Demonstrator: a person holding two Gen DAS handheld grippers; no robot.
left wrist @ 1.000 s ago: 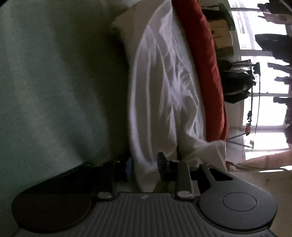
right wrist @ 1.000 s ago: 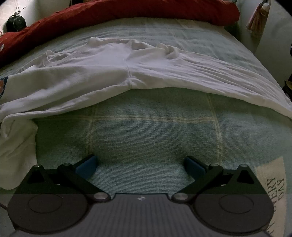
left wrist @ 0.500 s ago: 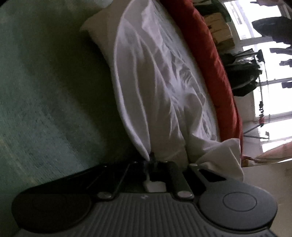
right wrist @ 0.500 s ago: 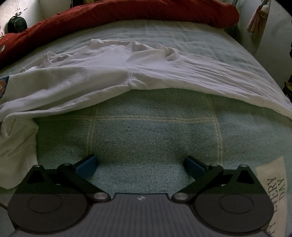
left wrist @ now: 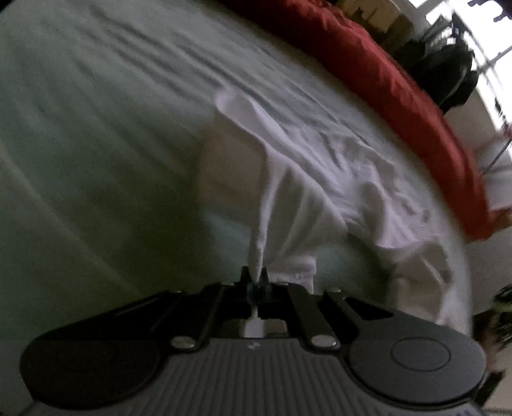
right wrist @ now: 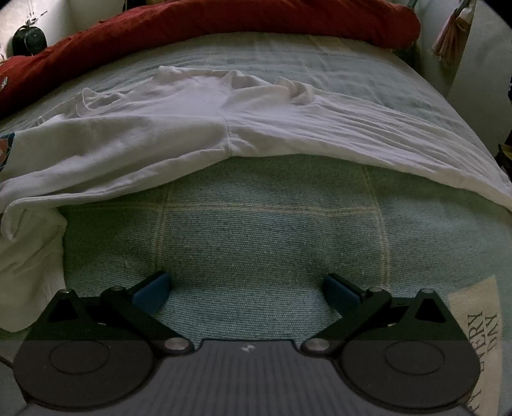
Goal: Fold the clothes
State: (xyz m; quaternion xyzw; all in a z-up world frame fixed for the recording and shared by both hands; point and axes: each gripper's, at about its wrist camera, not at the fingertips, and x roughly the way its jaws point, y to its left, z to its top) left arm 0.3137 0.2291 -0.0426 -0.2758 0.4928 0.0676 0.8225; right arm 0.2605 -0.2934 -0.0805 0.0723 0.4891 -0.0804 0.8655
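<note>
White garment point(right wrist: 198, 128) spread across a pale green checked bed cover point(right wrist: 256, 230); one edge is pinched in the closed left gripper point(left wrist: 255, 276) and drawn up taut. Right gripper point(right wrist: 246, 288) spread wide, empty, above the cover. Cover label point(right wrist: 476, 339) reads "EVERY DAY". Red duvet point(right wrist: 192, 22) behind.

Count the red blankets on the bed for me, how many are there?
1. The red blanket lies bunched along the far edge of the bed, beyond the white shirt. The left wrist view shows the same one. More could be hidden out of view.
</note>
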